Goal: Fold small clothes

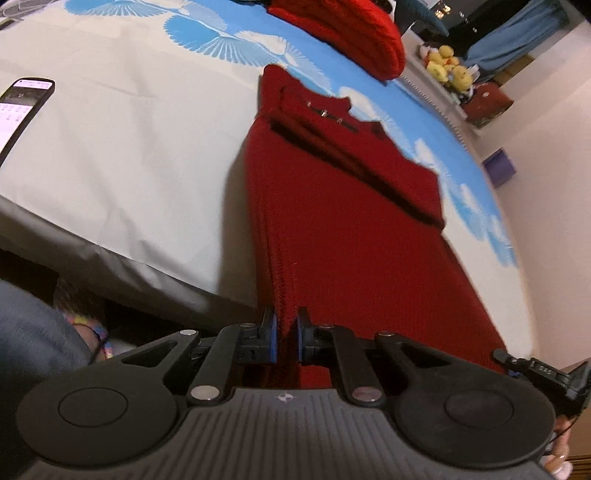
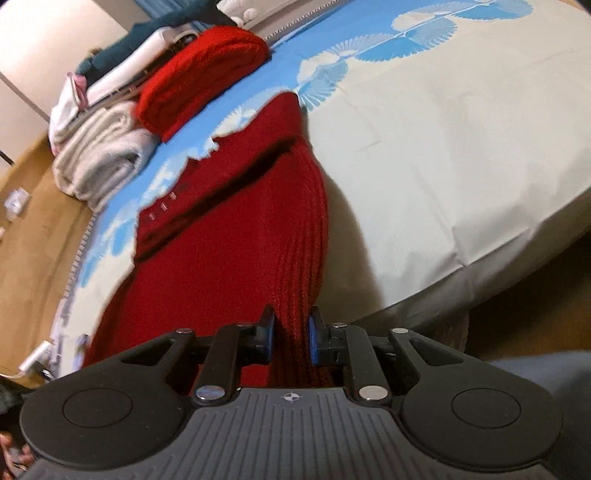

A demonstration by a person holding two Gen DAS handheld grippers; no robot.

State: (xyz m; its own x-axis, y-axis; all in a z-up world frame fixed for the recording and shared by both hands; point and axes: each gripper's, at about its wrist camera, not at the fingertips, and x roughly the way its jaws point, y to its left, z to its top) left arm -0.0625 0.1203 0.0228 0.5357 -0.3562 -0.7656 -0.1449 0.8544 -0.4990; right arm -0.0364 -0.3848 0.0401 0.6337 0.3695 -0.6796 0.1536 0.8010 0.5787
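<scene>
A dark red knitted garment (image 1: 343, 206) with small metal buttons lies stretched out on the white and blue bed cover (image 1: 122, 155). It also shows in the right wrist view (image 2: 229, 236). My left gripper (image 1: 287, 334) is shut on the garment's near hem at its left corner. My right gripper (image 2: 290, 334) is shut on the near hem at the right corner. Both hold the hem lifted off the bed near its front edge. The far end with the buttons rests flat.
A folded bright red knit (image 1: 343, 33) lies at the far side of the bed, next to a stack of folded white cloths (image 2: 99, 155). A phone (image 1: 22, 110) lies on the left of the bed. Yellow plush toys (image 1: 448, 66) sit on a shelf beyond.
</scene>
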